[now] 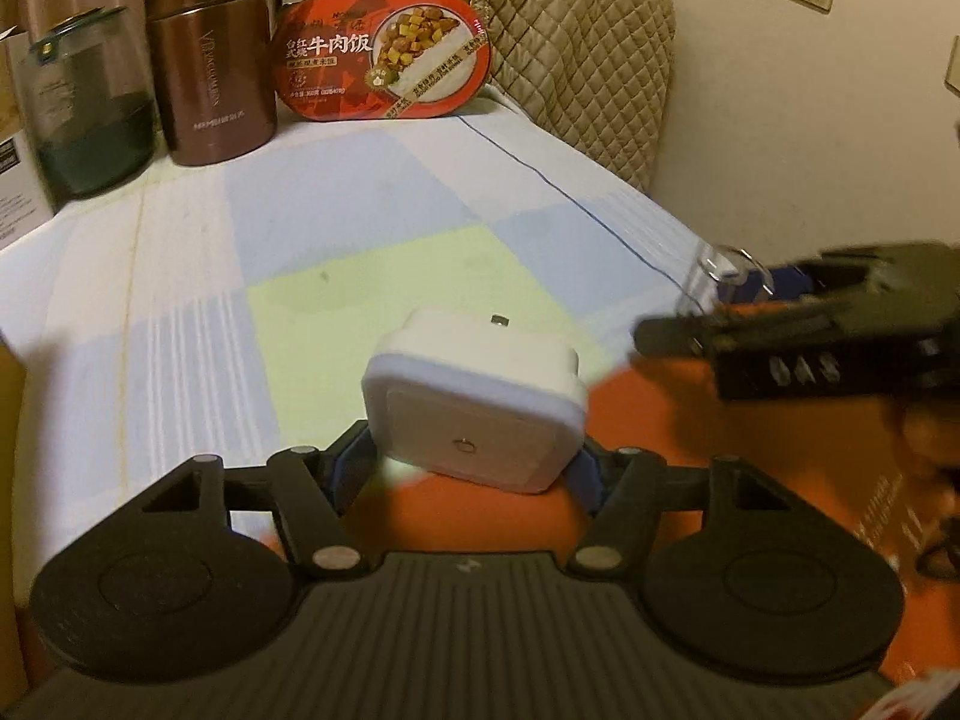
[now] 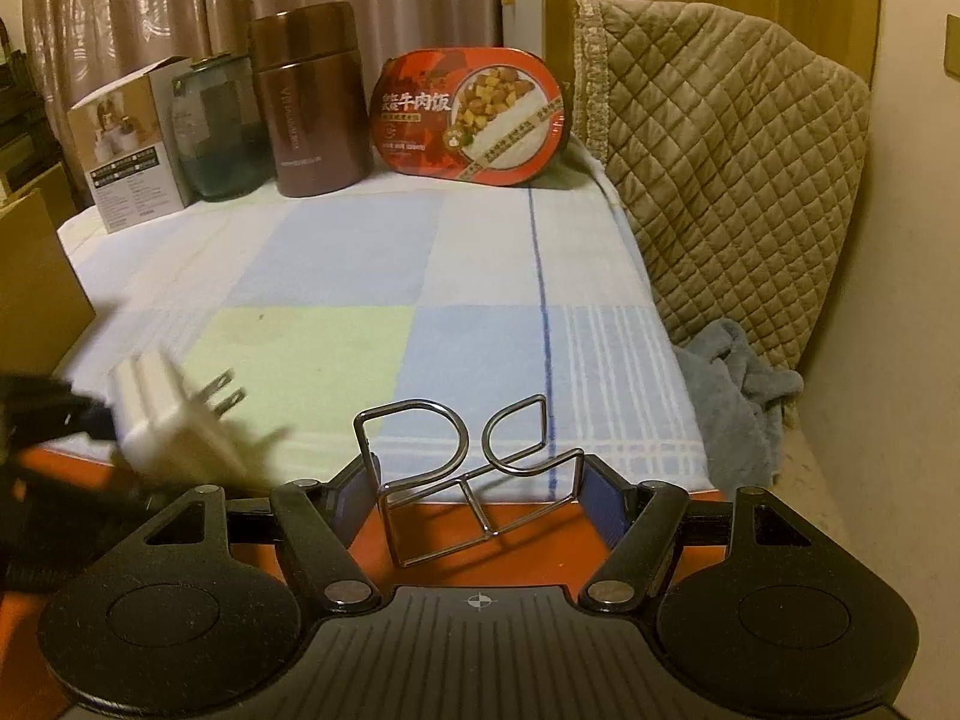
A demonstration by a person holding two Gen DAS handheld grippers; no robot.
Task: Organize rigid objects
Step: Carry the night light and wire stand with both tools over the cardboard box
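Two wrist cameras look along a table covered with a checked cloth in pale blue, green and white.

The left gripper holds a white plug adapter, a squarish block with rounded corners, clamped between its blue pads just above the table's near edge. In the right wrist view the same adapter shows near the near left corner, its two metal prongs pointing toward the far edge (this part of the picture is smeared, so the exact tilt is hard to judge).

The right gripper is closed at a medium width on a bent wire holder, a loop-shaped rack of thin steel rod, also held at the near edge, toward the right side.

Along the far edge stands a tidy row: a printed cardboard box at the far left corner, then a glass jar with dark contents, a brown metal food flask, and a red oval ready-meal box propped upright. A quilted beige cover lies beyond the right edge.

Judging by this, the row is partly built and the middle of the table is bare. Both held items have yet to be set down, likely beside or in front of that row.
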